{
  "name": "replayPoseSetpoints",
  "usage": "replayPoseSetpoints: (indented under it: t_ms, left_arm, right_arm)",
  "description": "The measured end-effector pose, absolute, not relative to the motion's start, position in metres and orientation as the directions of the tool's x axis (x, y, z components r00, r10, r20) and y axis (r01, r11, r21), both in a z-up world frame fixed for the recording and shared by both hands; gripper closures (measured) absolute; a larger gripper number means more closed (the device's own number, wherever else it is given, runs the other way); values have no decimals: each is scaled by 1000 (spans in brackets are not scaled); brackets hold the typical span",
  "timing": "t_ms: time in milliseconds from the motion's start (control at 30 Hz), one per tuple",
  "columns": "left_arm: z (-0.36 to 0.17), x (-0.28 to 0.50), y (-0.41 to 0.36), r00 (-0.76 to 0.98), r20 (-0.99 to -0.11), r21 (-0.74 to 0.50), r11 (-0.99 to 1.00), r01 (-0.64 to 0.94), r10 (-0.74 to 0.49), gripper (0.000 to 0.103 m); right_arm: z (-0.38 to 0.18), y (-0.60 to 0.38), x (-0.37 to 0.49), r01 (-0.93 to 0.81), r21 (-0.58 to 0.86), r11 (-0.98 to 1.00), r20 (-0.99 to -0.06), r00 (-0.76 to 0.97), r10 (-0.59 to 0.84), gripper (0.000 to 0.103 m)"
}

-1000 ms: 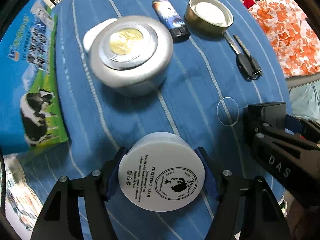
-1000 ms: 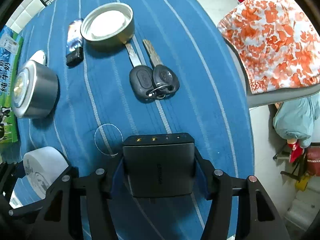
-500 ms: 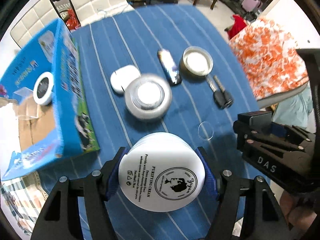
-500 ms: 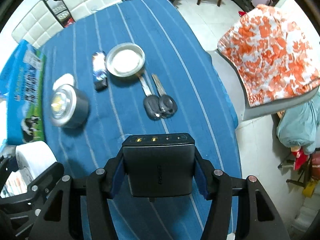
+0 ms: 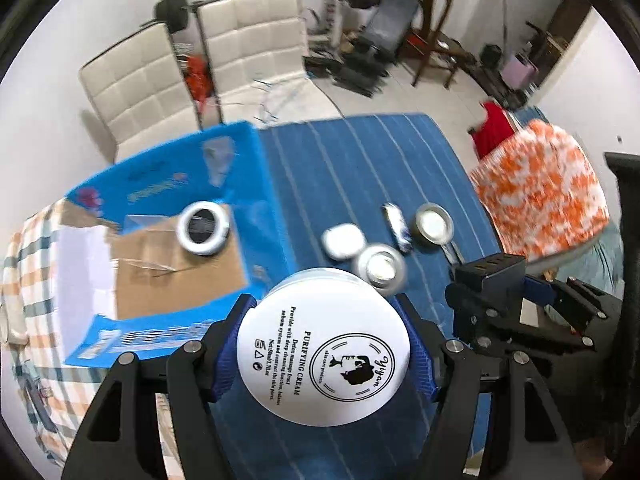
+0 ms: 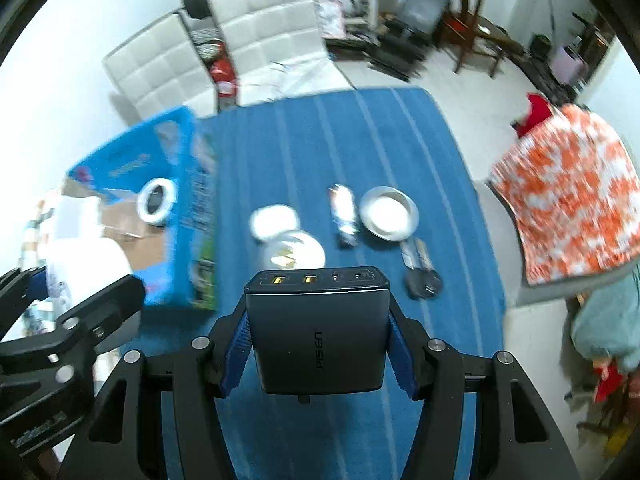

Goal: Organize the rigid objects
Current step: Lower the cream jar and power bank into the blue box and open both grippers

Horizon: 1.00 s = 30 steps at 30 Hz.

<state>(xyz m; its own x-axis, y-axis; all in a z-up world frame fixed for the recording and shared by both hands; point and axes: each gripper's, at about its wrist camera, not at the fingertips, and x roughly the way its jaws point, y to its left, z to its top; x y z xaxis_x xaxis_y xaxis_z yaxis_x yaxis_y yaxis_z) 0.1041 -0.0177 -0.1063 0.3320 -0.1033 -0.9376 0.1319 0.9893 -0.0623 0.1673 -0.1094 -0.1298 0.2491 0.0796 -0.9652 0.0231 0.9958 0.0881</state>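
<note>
White cream jar (image 5: 324, 346), its label reading "Purifying Cream", sits clamped between the blue-padded fingers (image 5: 226, 354) of the left gripper (image 5: 324, 350), raised well above the blue striped surface (image 5: 360, 168). The right gripper (image 6: 318, 346) is closed on a dark grey USB charger block (image 6: 318, 332), ports facing forward, also lifted clear of the surface.

Ahead and to the left of both grippers lies an open blue cardboard box (image 5: 168, 184) with a brown floor and a white ring-shaped item (image 5: 203, 227) already inside. The box stands at the left edge of the surface, so the left gripper is the nearer of the two; from the jar, the opening lies forward and left, just past the box's near blue wall. The right gripper would have to cross over the left one's side to reach it.

Left loose on the surface, ahead of the grippers in a rough row: a white earbud case (image 6: 274, 222), a round silver tin (image 6: 294, 256), a lighter (image 6: 344, 214), a shallow metal lid (image 6: 388, 212) and a pair of keys (image 6: 420, 274). Judging by this, the jar is likely to go into the box first
</note>
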Motion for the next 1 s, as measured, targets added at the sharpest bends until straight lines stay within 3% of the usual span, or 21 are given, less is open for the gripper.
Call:
replayPoseSetpoints:
  t_ms: [400,633,1000]
  left_arm:
    - [-85,112,122,375,-927,-61,995,-78,-28,37]
    - [-136,151,206,302,-952,-11,979,-203,51,36]
    - [-219,209,247,165,-980,76,978,-192,109,36]
  right_arm:
    - [-115,12,197,-101,158,982,-950,257,179,41]
    - [-159,73,229,-108,142,984,-964,210,162,41]
    - [-258,122,259,-91,24,996,-997,76,31,41]
